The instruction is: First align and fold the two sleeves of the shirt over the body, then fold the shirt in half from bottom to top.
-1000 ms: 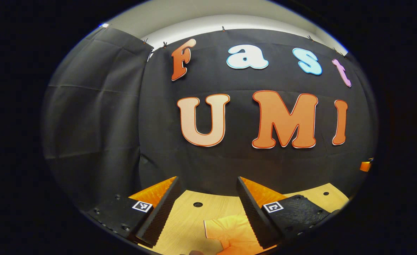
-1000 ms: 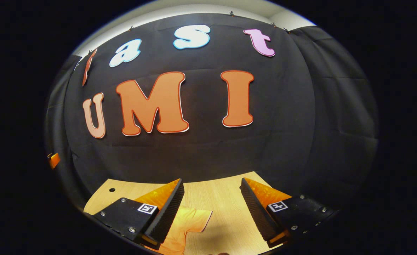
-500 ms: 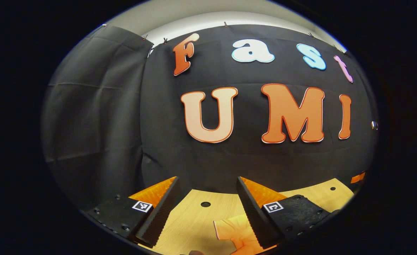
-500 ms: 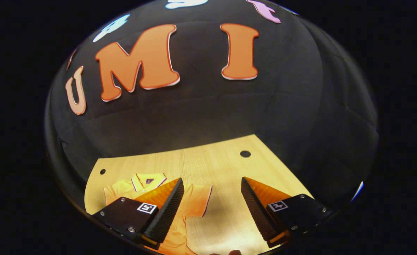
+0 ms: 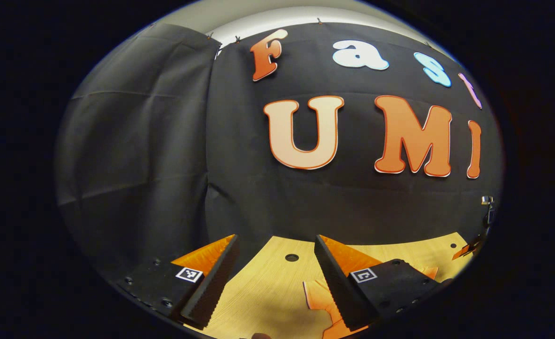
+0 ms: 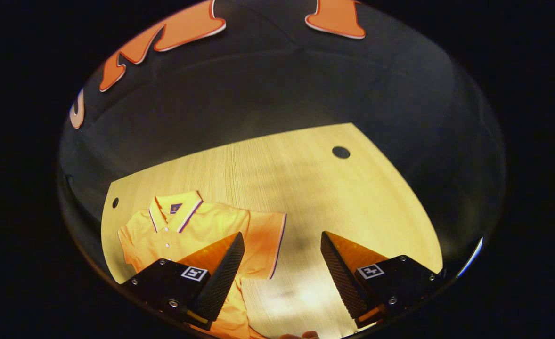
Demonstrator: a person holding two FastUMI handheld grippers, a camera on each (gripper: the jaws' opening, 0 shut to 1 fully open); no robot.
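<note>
Orange polo shirt (image 6: pixel 197 226) lies flat on the table (image 6: pixel 306 188), sleeves unfolded; both tongs (image 5: pixel 273 278) (image 6: pixel 280 275) gape, holding nothing

An orange shirt (image 6: pixel 202 226) with purple-and-white striped collar trim lies on a pale wood-grain table (image 6: pixel 306 188).

**Around the work: desk, cloth and ceiling**

We see a light wooden desk (image 6: pixel 306 188) with a fine straight grain running away from us. We count round dark holes in its top: one near the far right corner (image 6: pixel 340 152), one by the far left edge (image 6: pixel 115 202). In the left gripper view, another hole (image 5: pixel 291 257) sits close to the black cloth wall (image 5: pixel 141 155), which hangs in creased panels clipped along the top. Above it we glimpse a pale ceiling strip (image 5: pixel 258 14).
</note>
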